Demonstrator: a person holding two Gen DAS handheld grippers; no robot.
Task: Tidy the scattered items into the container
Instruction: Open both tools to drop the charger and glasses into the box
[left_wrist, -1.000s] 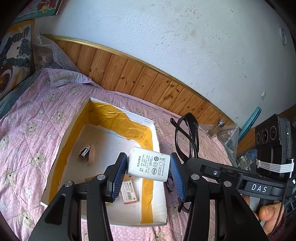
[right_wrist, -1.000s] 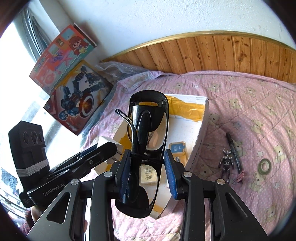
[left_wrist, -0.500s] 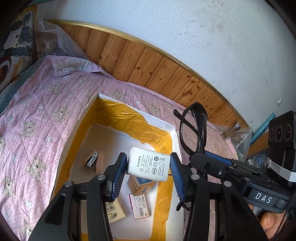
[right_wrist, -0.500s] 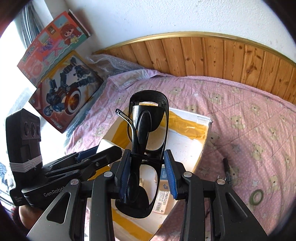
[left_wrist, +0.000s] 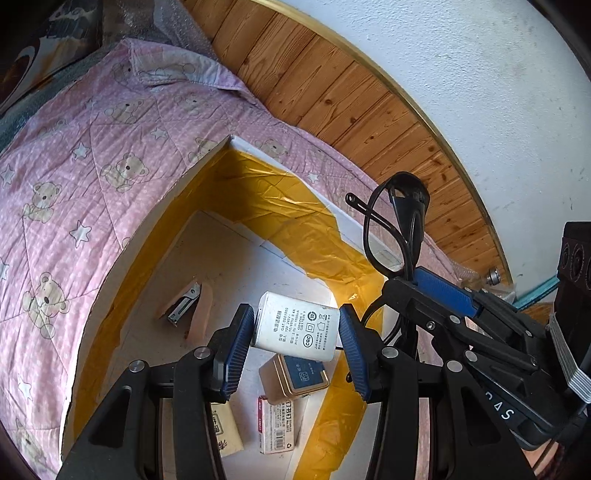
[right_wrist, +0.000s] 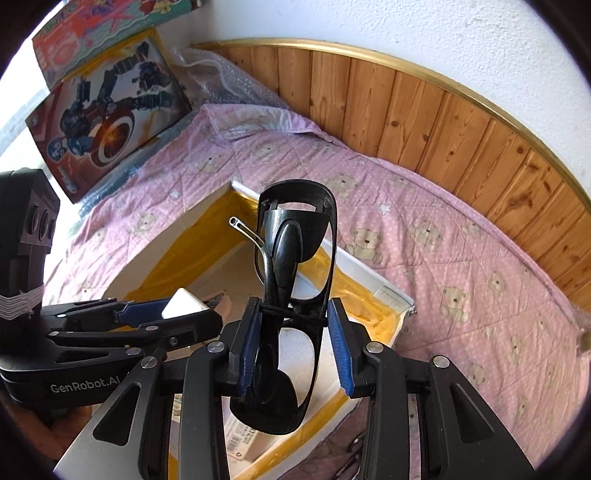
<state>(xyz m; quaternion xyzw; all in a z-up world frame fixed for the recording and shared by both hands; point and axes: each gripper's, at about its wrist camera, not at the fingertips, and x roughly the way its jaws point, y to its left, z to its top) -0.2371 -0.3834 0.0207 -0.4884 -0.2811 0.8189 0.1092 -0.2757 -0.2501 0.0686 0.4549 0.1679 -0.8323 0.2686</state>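
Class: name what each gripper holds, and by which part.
Left gripper: white power adapter, by its two ends. Right gripper: folded black glasses, around their middle.

The left gripper and its white charger cover part of the box floor, hiding the top of a small tin. The staples packet beneath carries print too small to read, and a tan card is half hidden behind the gripper's finger. In the right wrist view, the sunglasses block the box's middle, and the poster is cut off at the edge.
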